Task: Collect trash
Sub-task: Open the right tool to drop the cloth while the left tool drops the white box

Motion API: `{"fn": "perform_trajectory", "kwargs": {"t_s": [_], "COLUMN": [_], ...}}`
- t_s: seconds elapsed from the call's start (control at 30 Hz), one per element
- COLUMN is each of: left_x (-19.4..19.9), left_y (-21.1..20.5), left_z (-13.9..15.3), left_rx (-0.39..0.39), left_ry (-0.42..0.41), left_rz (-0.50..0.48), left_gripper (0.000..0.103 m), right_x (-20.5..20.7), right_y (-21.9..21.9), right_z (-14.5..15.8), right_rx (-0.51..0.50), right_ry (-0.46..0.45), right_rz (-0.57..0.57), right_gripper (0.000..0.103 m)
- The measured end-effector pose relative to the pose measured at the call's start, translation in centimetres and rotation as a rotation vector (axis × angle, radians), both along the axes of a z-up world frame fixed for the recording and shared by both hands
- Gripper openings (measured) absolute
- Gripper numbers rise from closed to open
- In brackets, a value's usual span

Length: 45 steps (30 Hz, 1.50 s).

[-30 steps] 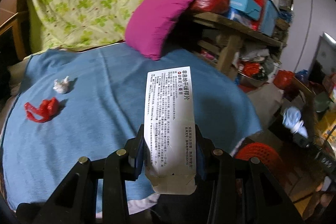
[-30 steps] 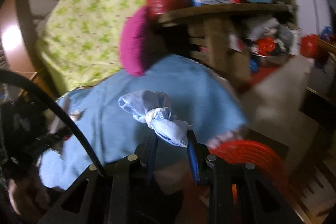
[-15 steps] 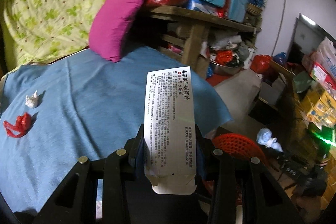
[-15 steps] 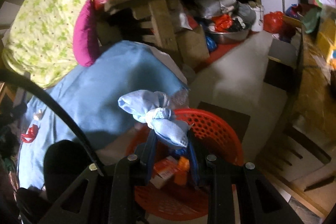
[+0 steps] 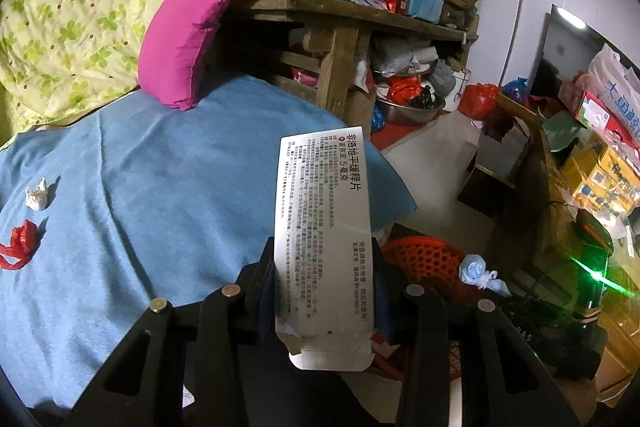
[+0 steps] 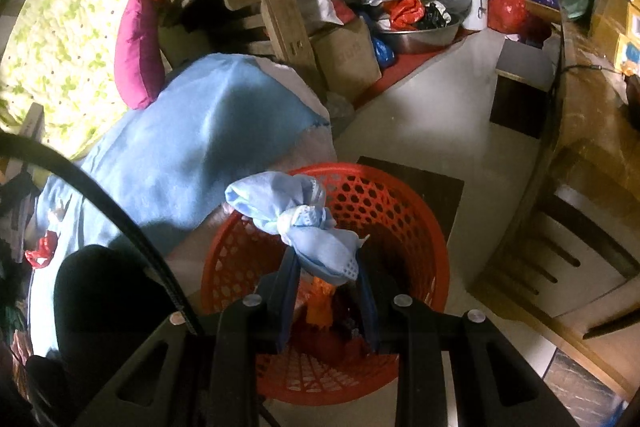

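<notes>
Right gripper (image 6: 326, 275) clenches a knotted blue cloth wad (image 6: 298, 223) above the red mesh plastic basket (image 6: 400, 211) for dropping, while left gripper (image 5: 324, 291), at nine o'clock of that basket, grasps a white printed medicine carton (image 5: 324, 227) awaiting its turn.

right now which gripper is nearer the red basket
Right. The right gripper holds the blue mask over the red basket; the left gripper, holding the box, is beside it.

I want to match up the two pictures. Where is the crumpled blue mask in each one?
Left wrist view: the blue mask is small, low right, by the red basket's rim.
Right wrist view: the blue mask is big, centre, pinched in the right gripper, above the red basket.
Shared landmark: the pink pillow.
</notes>
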State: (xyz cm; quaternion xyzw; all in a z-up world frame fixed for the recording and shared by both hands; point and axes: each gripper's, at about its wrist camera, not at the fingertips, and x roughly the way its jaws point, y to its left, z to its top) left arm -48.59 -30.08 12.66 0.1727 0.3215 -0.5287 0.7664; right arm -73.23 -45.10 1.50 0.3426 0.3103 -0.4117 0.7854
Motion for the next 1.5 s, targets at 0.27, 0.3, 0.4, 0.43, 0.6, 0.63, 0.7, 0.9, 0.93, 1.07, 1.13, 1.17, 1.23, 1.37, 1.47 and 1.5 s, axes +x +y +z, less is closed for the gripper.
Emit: {"fn": "perform_trajectory", "kwargs": {"t_s": [0.27,0.3,0.4,0.43,0.6,0.63,0.7,0.9,0.93,1.07,1.13,1.17,1.23,1.37,1.47,1.5], "left_x": [-0.3,-0.4,-0.7,-0.8,-1.2,-1.4,-1.6,-3.7,-4.1,-5.8,-6.9,-7.3,-8.3,-9.3,-9.4,-9.4], "left_y": [-0.6,-0.7,-0.8,-0.8,-1.5,-1.7,-2.2,-4.1,-4.5,-6.1,-6.8,-7.0,-7.5,-8.2,-8.9,-9.1], "left_z": [-0.8,-0.9,-1.1,-1.2,-1.5,-1.6,-1.8,-3.0,-3.2,-4.4,-5.1,-5.4,-6.2,-7.1,-7.3,-7.3], "left_rx": [0.018,0.020,0.025,0.028,0.040,0.044,0.052,0.095,0.104,0.153,0.180,0.192,0.217,0.240,0.252,0.251], "left_ry": [0.011,0.012,0.011,0.011,0.017,0.018,0.018,0.041,0.054,0.099,0.130,0.140,0.160,0.198,0.214,0.215], "left_rz": [-0.019,-0.021,-0.028,-0.030,-0.045,-0.055,-0.071,-0.148,-0.170,-0.266,-0.329,-0.347,-0.390,-0.427,-0.440,-0.436], "left_gripper": [0.042,0.042,0.042,0.042,0.042,0.042,0.042,0.042,0.042,0.042,0.043,0.043,0.043,0.044,0.063,0.071], "right_x": [0.4,0.4,-0.5,-0.7,-2.0,-2.1,-2.3,-3.2,-3.5,-4.5,-5.0,-5.3,-5.9,-7.0,-7.7,-7.8], "right_y": [1.0,1.0,1.0,1.0,0.8,0.7,0.8,0.8,0.8,0.7,0.7,0.6,0.4,0.2,0.2,0.1], "right_z": [-3.1,-3.5,-4.0,-3.9,-2.6,-2.3,-1.3,1.1,1.4,1.9,2.0,1.9,1.8,1.6,1.6,1.6], "right_rx": [0.107,0.121,0.126,0.123,0.075,0.066,0.024,-0.072,-0.083,-0.099,-0.102,-0.100,-0.097,-0.093,-0.095,-0.094], "right_ry": [0.051,0.056,0.053,0.038,0.004,0.001,0.005,-0.011,-0.020,-0.039,-0.046,-0.049,-0.057,-0.069,-0.075,-0.078], "right_rz": [-0.001,-0.007,-0.038,-0.044,-0.088,-0.096,-0.117,-0.154,-0.163,-0.184,-0.196,-0.204,-0.215,-0.242,-0.257,-0.261], "right_gripper": [0.033,0.034,0.065,0.080,0.082,0.082,0.082,0.082,0.082,0.082,0.082,0.082,0.082,0.082,0.082,0.082]}}
